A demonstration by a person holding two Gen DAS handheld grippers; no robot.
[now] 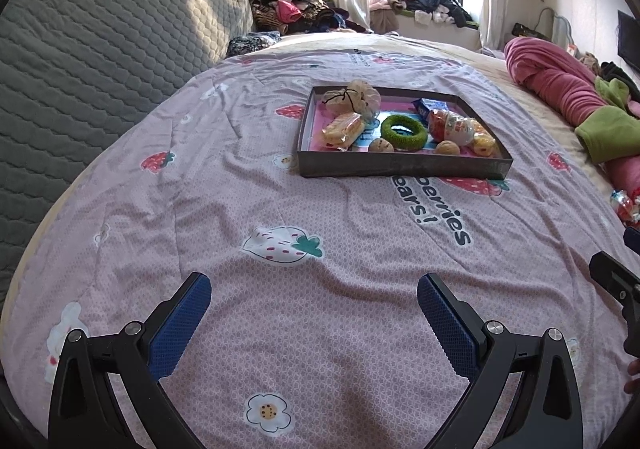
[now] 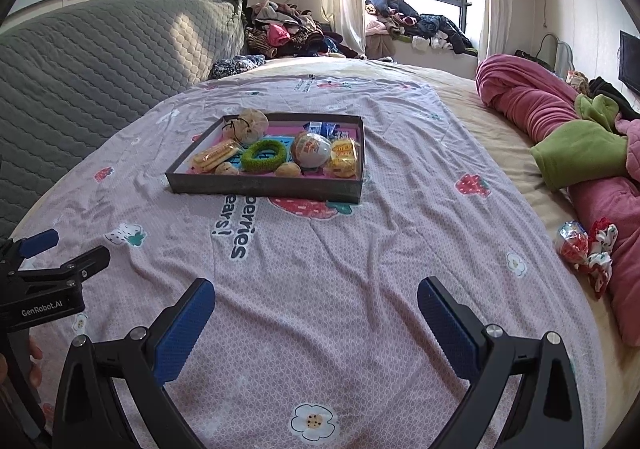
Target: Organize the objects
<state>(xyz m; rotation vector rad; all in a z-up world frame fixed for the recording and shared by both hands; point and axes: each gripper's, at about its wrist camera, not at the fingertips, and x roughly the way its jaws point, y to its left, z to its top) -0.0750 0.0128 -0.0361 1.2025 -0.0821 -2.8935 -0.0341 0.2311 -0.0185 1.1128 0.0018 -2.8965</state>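
Note:
A shallow dark tray (image 1: 404, 167) (image 2: 264, 187) lies on the pink strawberry bedspread (image 1: 280, 209). It holds a green ring (image 1: 404, 132) (image 2: 265, 155), a wrapped sandwich biscuit (image 1: 344, 127) (image 2: 216, 155), a cream scrunchie (image 1: 354, 99) (image 2: 248, 123), a large toy egg (image 1: 452, 125) (image 2: 311, 148), a yellow snack pack (image 2: 343, 157) and small buns (image 1: 381, 145). My left gripper (image 1: 314, 313) and right gripper (image 2: 316, 313) hover open and empty over the near bedspread, well short of the tray. A red and white wrapped item (image 2: 586, 247) lies at the bed's right edge.
A grey quilted headboard (image 1: 92, 61) runs along the left. A rolled pink blanket (image 2: 560, 117) with a green cloth (image 2: 580, 151) lies on the right. Piles of clothes (image 1: 292, 7) sit by the window. A hand (image 2: 34, 365) holds the left gripper's handle.

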